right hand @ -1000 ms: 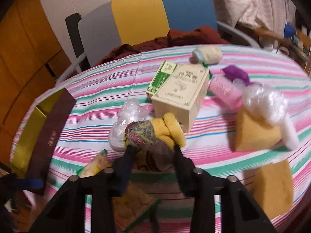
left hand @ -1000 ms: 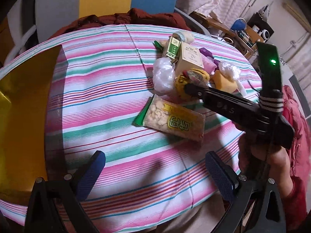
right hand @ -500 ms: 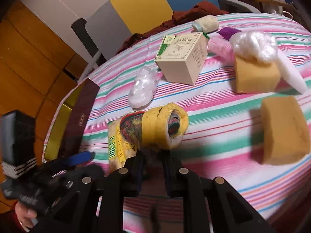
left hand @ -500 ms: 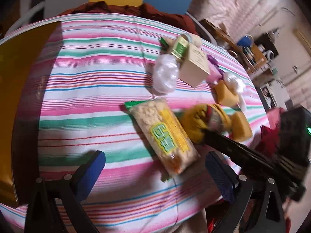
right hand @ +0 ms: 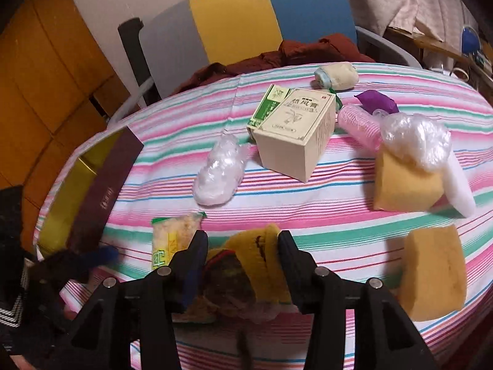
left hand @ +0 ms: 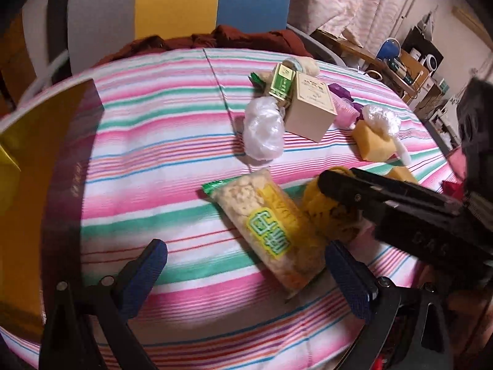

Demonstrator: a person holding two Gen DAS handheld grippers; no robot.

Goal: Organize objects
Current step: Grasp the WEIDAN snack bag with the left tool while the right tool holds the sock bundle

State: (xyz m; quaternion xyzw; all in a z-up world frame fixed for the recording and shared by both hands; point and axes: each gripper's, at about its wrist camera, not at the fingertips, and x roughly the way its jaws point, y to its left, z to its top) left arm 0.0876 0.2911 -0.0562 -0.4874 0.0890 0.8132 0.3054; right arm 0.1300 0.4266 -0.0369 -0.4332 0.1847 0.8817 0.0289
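Note:
A yellow rolled cloth (right hand: 258, 252) with a dark patterned end lies between the fingers of my right gripper (right hand: 242, 242), low on the striped tablecloth (right hand: 308, 203). The jaws are opening and stand wider than the roll's pinched part, so the pads no longer squeeze it. The roll rests partly on a snack bag (left hand: 265, 225) with a green and yellow label. My left gripper (left hand: 246, 262) hangs open just above the near end of that bag, holding nothing. In the left wrist view the same yellow roll (left hand: 323, 206) shows beside the bag, under the right tool's black finger.
Farther back lie a cream carton (right hand: 295, 135), a small green box (right hand: 271, 104), a clear plastic bundle (right hand: 218, 175), two yellow sponges (right hand: 406, 182), a pink roll (right hand: 357, 123) and a beige cloth roll (right hand: 336, 74). A gold and brown flat box (right hand: 92, 178) sits left. A chair (right hand: 234, 15) stands behind.
The right gripper carried the yellow roll from beside the carton to the near side, onto the snack bag, and its jaws have spread apart. The left gripper stayed open over the bag.

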